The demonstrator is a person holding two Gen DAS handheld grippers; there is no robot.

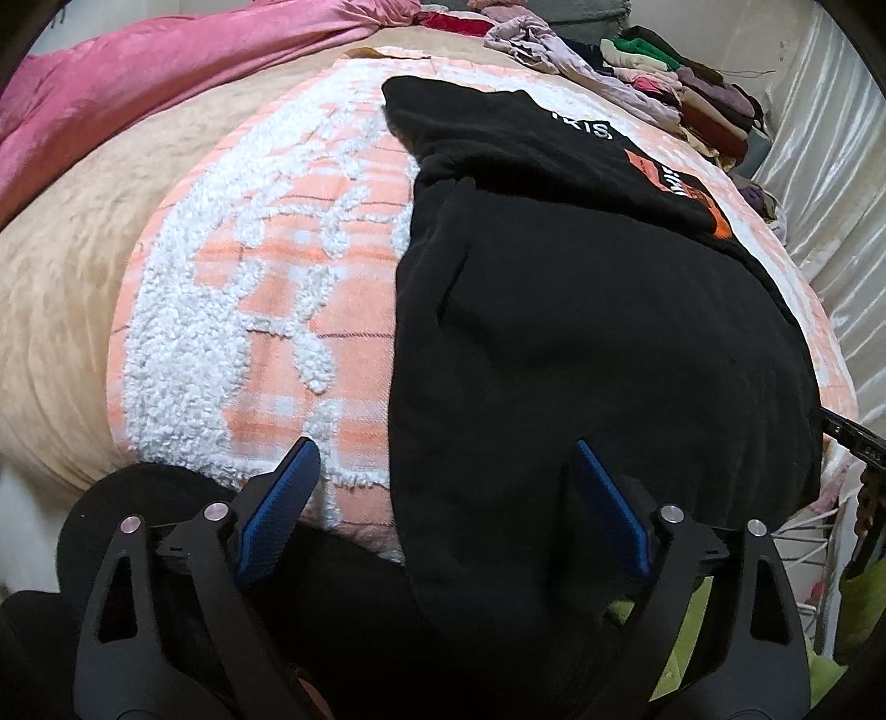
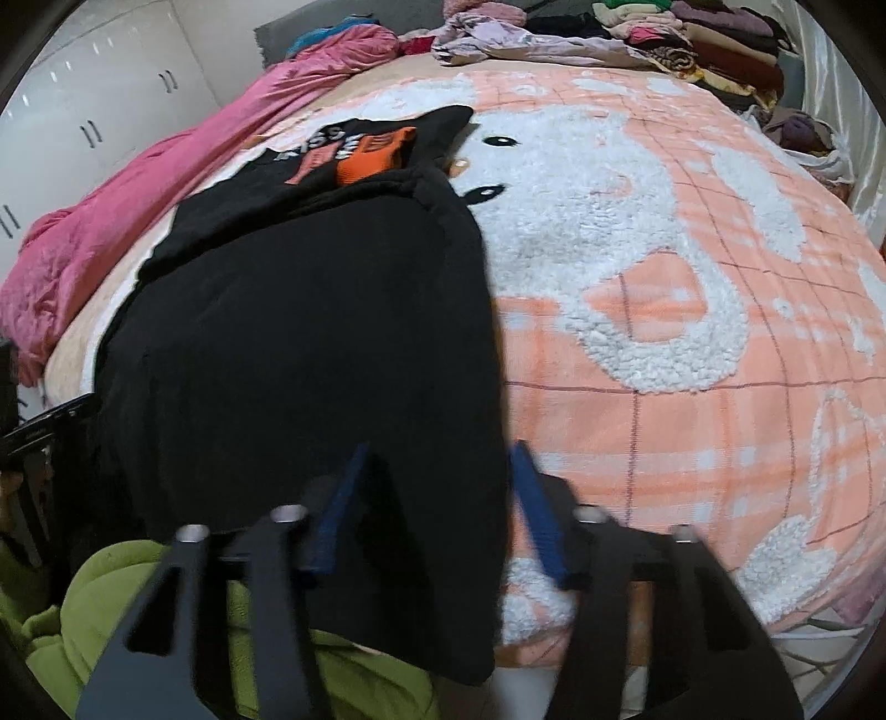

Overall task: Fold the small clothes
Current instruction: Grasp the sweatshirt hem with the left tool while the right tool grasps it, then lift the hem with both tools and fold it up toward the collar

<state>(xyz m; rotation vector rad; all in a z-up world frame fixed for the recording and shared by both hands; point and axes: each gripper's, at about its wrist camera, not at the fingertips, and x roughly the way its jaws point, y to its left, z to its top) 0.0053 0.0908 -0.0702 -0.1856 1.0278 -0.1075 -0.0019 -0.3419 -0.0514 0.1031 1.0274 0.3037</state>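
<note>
Under everything you have the peach-and-white fleece blanket (image 2: 692,310), spread flat as your folding surface, and every other thing sits in relation to it. The black sweatshirt (image 1: 581,332) lies stretched along the blanket, its orange-and-white print (image 2: 354,149) at the far end and its near hem spilling over the blanket's front edge toward you, which puts that hem within reach of both tools. Beside the blanket's left edge a pink quilt (image 1: 138,72) is bunched up, clear of your work. Past the blanket's far edge a stack of folded clothes (image 1: 703,94) and a loose lilac garment (image 2: 498,39) wait, well apart from the sweatshirt. Below the blanket's front edge a green fleece (image 2: 138,598) lies under the hanging hem and could snag in a low pinch. Your left gripper (image 1: 443,498) stands wide over the sweatshirt's left hem corner, gripping nothing. Your right gripper (image 2: 437,498) is narrower, straddling the right side edge; motion blur hides whether its pads press the cloth.
</note>
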